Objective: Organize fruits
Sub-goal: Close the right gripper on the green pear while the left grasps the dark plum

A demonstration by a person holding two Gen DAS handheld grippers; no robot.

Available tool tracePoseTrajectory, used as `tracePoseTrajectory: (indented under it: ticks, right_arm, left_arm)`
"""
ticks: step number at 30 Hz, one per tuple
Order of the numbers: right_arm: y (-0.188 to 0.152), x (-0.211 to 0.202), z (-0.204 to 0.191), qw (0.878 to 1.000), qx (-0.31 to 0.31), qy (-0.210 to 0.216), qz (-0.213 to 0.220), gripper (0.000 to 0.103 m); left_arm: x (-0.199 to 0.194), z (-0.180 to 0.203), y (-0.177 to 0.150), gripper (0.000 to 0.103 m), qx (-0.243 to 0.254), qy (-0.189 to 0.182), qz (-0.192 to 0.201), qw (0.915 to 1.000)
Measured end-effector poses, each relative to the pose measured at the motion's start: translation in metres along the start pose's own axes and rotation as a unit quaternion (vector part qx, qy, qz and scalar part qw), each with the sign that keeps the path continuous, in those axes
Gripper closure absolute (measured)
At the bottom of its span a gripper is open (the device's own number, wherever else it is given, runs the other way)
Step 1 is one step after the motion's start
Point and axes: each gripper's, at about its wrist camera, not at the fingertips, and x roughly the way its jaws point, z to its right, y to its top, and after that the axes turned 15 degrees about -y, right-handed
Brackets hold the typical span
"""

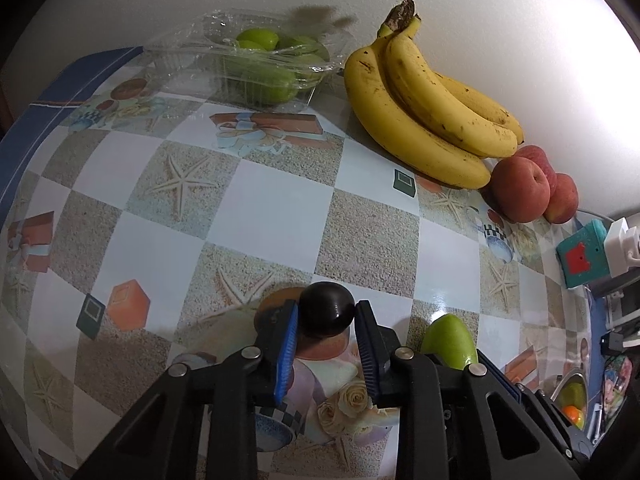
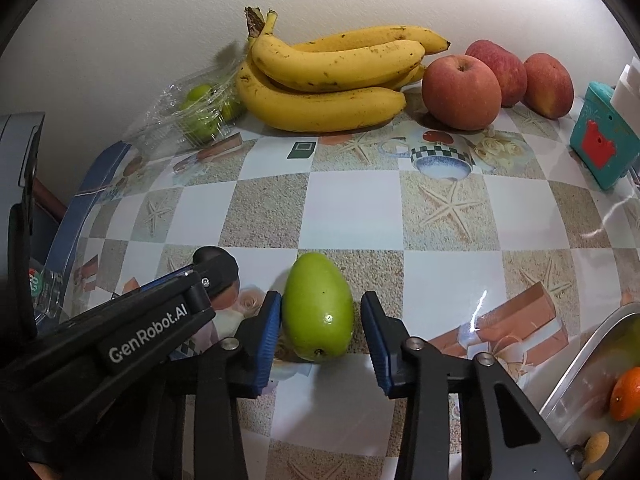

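Note:
My left gripper (image 1: 326,322) is shut on a dark round plum (image 1: 327,310), held low over the table. My right gripper (image 2: 320,322) is open around a green mango (image 2: 318,306) that lies on the table; the left pad touches it and the right pad stands apart. The mango also shows in the left wrist view (image 1: 450,342). A bunch of bananas (image 2: 328,80) and three red apples (image 2: 460,92) lie against the wall. A clear plastic box with green fruits (image 1: 260,64) stands at the back left.
A metal tray (image 2: 580,372) with an orange fruit (image 2: 626,398) sits at the front right. A teal box (image 2: 602,140) stands at the right by white plugs. The table's blue edge (image 1: 24,140) runs along the left.

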Motion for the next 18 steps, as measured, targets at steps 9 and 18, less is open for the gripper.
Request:
tracePoseTrajectory:
  ticks: [9, 18]
  right_arm:
    - [-0.0004, 0.0003, 0.0006, 1.0, 0.004, 0.004, 0.0, 0.065]
    - [-0.0023, -0.0029, 0.0021, 1.0, 0.009, 0.004, -0.002, 0.065]
  left_arm:
    - [-0.004, -0.0038, -0.0004, 0.073, -0.001, -0.004, 0.0, 1.0]
    - [-0.0103, 0.0016, 0.001, 0.073, 0.0, -0.008, 0.003, 1.0]
